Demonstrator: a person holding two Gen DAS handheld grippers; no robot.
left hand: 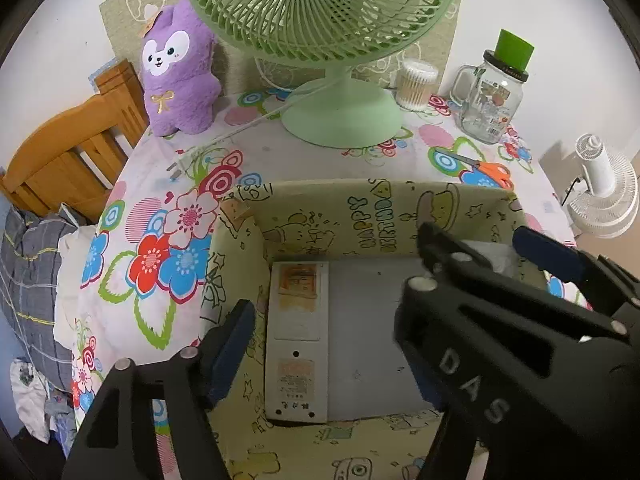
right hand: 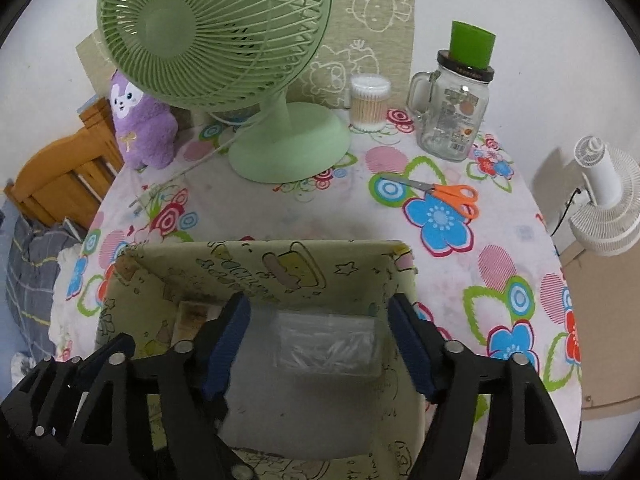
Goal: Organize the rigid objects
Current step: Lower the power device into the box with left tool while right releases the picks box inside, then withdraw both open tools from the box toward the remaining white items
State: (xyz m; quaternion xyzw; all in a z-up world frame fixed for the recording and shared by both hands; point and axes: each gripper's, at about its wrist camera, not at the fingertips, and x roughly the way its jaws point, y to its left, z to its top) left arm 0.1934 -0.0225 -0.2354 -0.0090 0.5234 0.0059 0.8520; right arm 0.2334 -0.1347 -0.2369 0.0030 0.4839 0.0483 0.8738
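Note:
A yellow cartoon-print box (left hand: 320, 216) (right hand: 248, 268) sits on the floral table. Inside it a white power strip (left hand: 298, 340) lies along the left wall and a clear plastic case (right hand: 328, 344) lies at the right. My left gripper (left hand: 320, 344) is open and empty above the box's inside. My right gripper (right hand: 320, 340) is open and empty above the clear case; it also shows in the left wrist view (left hand: 480, 248). Orange-handled scissors (right hand: 444, 194) (left hand: 486, 168), a glass mug jar with a green cup on top (right hand: 454, 116) (left hand: 490, 96) and a cotton swab tub (right hand: 370, 100) (left hand: 416, 84) stand on the table beyond.
A green desk fan (right hand: 288, 144) (left hand: 340, 116) stands at the back middle, its cord and plug (left hand: 180, 164) trailing left. A purple plush (left hand: 176, 72) (right hand: 140, 124) sits back left. A wooden chair (left hand: 68, 148) is left of the table, a white fan (right hand: 600, 200) to the right.

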